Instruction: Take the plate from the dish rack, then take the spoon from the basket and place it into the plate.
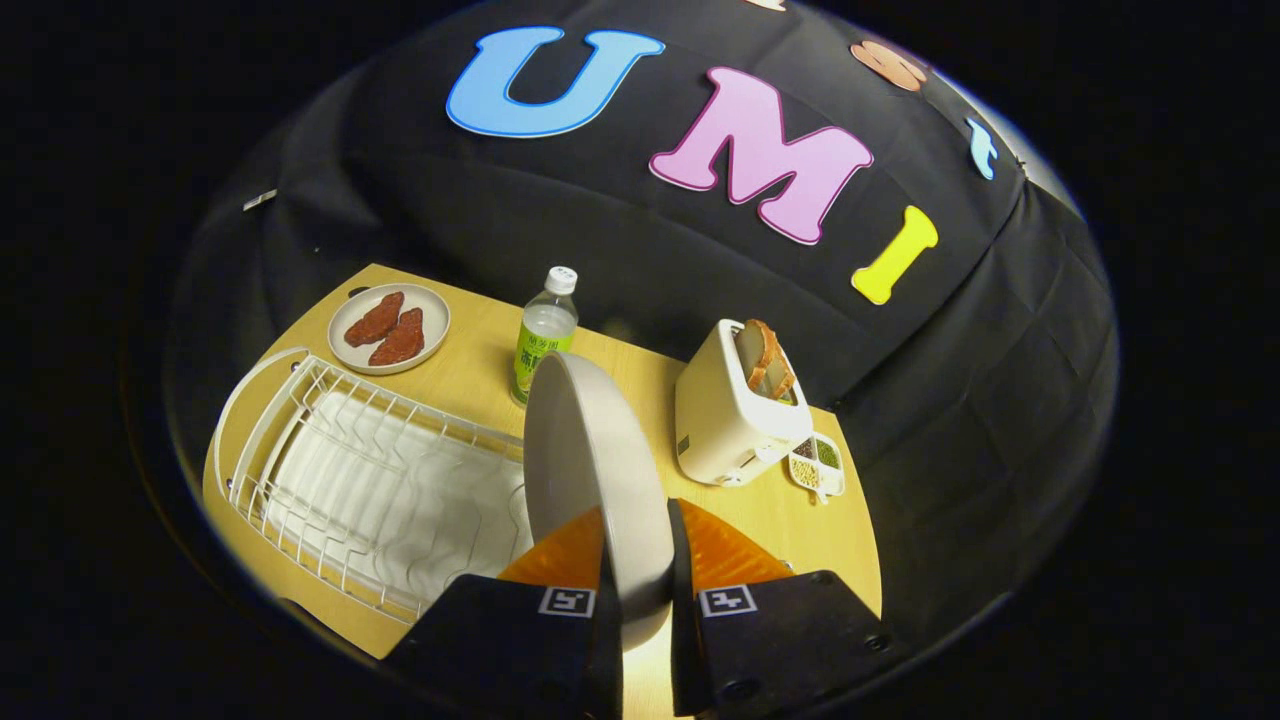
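A pale grey plate (590,470) stands on edge between my fingers, held above the wooden table. My gripper (640,560) is shut on the plate, one finger on each face near its lower rim. The white wire dish rack (370,480) lies to the left of the fingers on the table, with no dishes showing in its slots.
A small plate with two reddish meat pieces (390,328) sits beyond the rack. A water bottle (545,335) stands behind the held plate. A white toaster with toast (738,405) and a small divided dish of seeds (817,465) stand to the right, near the table's edge.
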`<state>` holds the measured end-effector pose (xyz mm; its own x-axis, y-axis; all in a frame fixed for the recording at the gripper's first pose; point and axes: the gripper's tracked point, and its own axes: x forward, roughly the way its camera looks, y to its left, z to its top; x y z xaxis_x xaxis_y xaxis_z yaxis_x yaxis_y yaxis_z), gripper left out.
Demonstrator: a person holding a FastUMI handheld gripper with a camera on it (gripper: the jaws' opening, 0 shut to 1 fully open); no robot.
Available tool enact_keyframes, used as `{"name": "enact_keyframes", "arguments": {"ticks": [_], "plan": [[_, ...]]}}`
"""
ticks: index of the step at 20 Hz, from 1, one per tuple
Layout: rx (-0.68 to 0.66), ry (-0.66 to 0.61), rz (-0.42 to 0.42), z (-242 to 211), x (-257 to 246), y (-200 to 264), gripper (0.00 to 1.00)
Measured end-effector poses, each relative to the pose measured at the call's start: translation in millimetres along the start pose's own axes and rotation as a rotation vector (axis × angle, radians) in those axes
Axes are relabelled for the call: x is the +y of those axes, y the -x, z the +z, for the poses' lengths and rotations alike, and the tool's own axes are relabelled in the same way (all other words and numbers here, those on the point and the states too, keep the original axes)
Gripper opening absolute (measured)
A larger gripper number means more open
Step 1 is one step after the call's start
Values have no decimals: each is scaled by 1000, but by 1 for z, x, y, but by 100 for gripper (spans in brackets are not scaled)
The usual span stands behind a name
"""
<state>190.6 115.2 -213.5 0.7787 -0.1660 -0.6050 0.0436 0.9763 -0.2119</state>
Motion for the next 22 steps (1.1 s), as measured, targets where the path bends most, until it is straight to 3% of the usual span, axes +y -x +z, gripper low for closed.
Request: {"name": "enact_keyframes", "arguments": {"ticks": [4,10,17,22], "plan": [[-57,-86,73,7,-16,27,23],[-44,-217,316,-21,-34,89,23],[97,-338,516,-110,-66,143,23],[264,-465,565,-198,-79,157,23]]}}
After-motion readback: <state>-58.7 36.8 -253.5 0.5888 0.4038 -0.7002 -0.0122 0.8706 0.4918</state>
